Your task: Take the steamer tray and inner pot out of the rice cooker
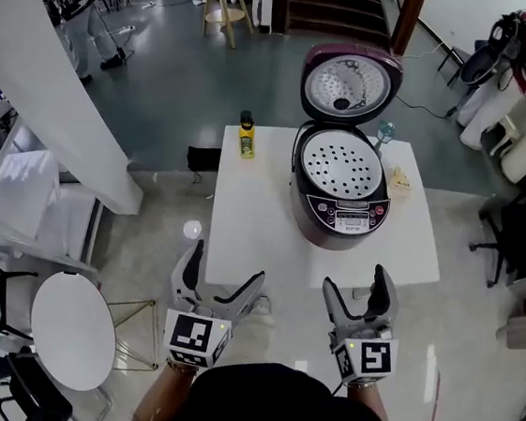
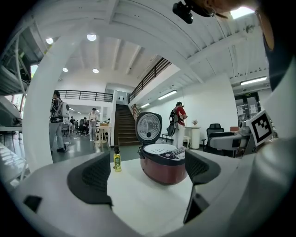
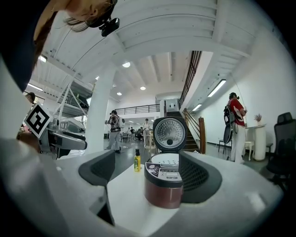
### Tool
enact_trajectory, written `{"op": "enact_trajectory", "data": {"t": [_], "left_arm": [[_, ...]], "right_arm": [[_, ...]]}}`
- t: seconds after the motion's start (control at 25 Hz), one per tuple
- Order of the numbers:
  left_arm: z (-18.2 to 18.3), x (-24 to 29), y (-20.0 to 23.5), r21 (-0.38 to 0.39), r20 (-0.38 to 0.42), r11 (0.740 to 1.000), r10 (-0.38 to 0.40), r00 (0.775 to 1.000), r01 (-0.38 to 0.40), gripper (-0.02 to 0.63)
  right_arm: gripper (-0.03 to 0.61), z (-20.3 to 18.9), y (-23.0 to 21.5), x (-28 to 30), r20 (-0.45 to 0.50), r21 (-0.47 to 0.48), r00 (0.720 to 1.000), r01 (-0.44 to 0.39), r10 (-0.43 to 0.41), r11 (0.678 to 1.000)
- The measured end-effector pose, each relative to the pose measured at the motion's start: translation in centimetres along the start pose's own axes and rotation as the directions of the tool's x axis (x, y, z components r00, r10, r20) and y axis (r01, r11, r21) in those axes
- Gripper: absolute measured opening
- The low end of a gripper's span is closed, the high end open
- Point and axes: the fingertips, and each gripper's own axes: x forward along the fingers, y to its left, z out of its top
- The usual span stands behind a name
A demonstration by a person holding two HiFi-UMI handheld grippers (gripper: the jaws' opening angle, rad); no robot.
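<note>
A dark red rice cooker (image 1: 339,209) stands on the white table (image 1: 252,223) with its lid (image 1: 350,81) swung up and back. A white perforated steamer tray (image 1: 342,160) sits in its mouth; the inner pot below it is hidden. The cooker (image 2: 164,164) also shows in the left gripper view and the cooker (image 3: 164,185) in the right gripper view, straight ahead. My left gripper (image 1: 217,286) and right gripper (image 1: 359,293) hover open at the table's near edge, short of the cooker, holding nothing.
A small yellow bottle (image 1: 246,137) stands at the table's far left. A clear bottle (image 1: 384,134) and a small packet (image 1: 399,180) lie right of the cooker. A round white side table (image 1: 72,329) sits to the left. People stand in the hall beyond.
</note>
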Motion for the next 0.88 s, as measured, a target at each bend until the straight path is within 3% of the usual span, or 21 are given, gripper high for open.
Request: {"op": "enact_trajectory", "data": {"t": [0.2, 0.4, 0.6, 0.88], "left_arm": [[0.6, 4.2, 2.1, -0.001, -0.033, 1.0, -0.005, 0.999, 0.005, 0.499], [1.8, 8.4, 4.0, -0.014, -0.027, 1.0, -0.017, 1.0, 0.017, 0.499], [2.3, 12.3, 5.4, -0.006, -0.033, 1.0, -0.029, 0.999, 0.028, 0.499], [2.3, 16.4, 6.0, 0.0, -0.049, 0.998, -0.064, 0.997, 0.064, 0.499]], "right_arm": [[0.425, 0.1, -2.5, 4.2, -0.033, -0.018, 0.999, 0.018, -0.018, 1.0], [0.425, 0.9, -4.4, 8.5, -0.006, -0.001, 0.999, 0.039, -0.039, 0.999], [0.425, -1.1, -7.1, 11.7, -0.072, -0.025, 0.994, 0.08, -0.081, 0.997], [0.425, -1.2, -9.6, 14.8, -0.085, -0.049, 0.988, 0.123, -0.126, 0.991]]}}
